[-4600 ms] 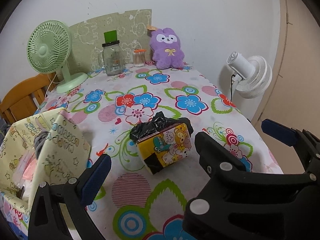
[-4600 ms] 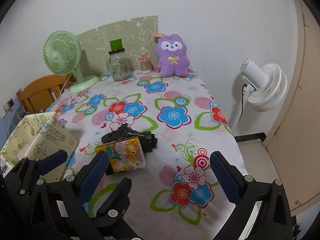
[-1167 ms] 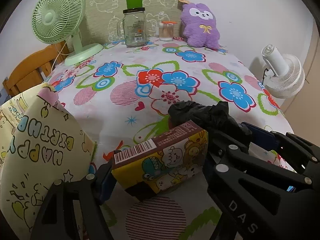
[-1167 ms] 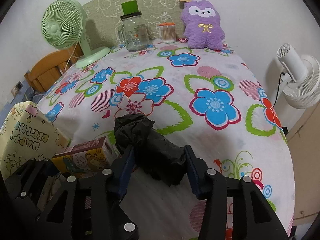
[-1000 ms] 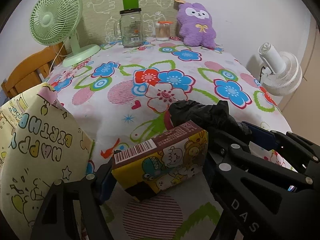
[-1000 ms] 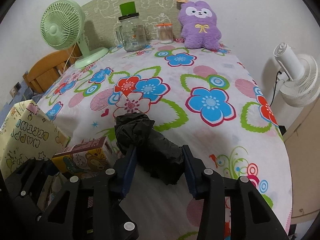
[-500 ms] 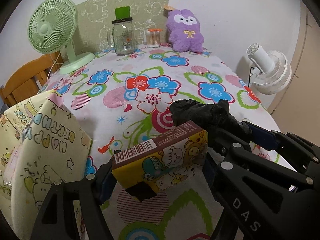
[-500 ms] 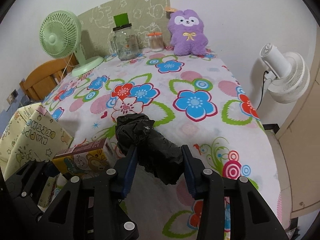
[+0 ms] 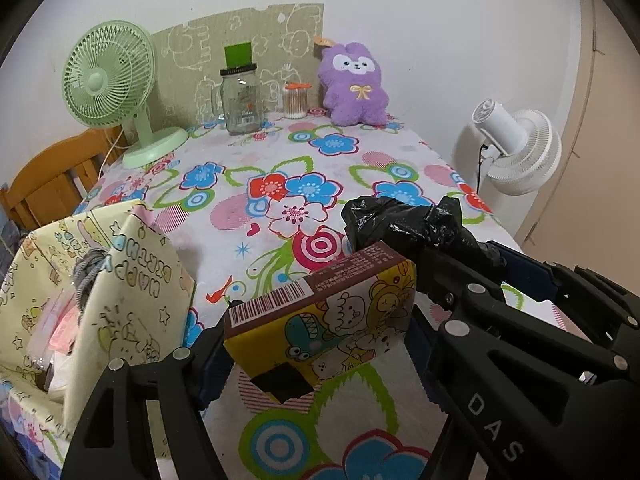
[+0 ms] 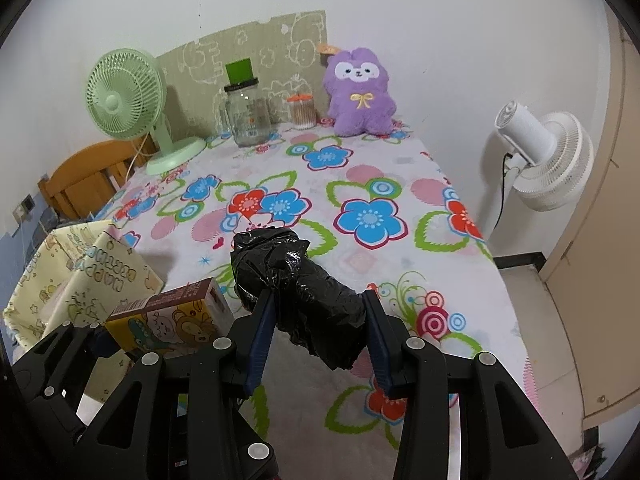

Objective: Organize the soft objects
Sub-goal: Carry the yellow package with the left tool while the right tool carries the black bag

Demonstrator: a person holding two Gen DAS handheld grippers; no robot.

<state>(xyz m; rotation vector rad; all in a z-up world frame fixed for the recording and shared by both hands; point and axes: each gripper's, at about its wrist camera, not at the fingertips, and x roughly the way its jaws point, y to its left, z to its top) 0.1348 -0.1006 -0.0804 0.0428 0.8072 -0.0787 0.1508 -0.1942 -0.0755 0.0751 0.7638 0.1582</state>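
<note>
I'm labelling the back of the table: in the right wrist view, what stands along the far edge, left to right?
Green fan → glass jar → cotton swab container → purple plush.

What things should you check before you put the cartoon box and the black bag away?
1. Left gripper clamped on the cartoon box: ok.
2. Right gripper clamped on the black plastic bag: ok.
3. Both items lifted off the flowery tablecloth: ok.
4. Yellow birthday bag open at the top: ok.
5. Room left inside it: cannot tell, grey yarn and pink things are already there.
6. Black bag tied shut: cannot tell.
</note>
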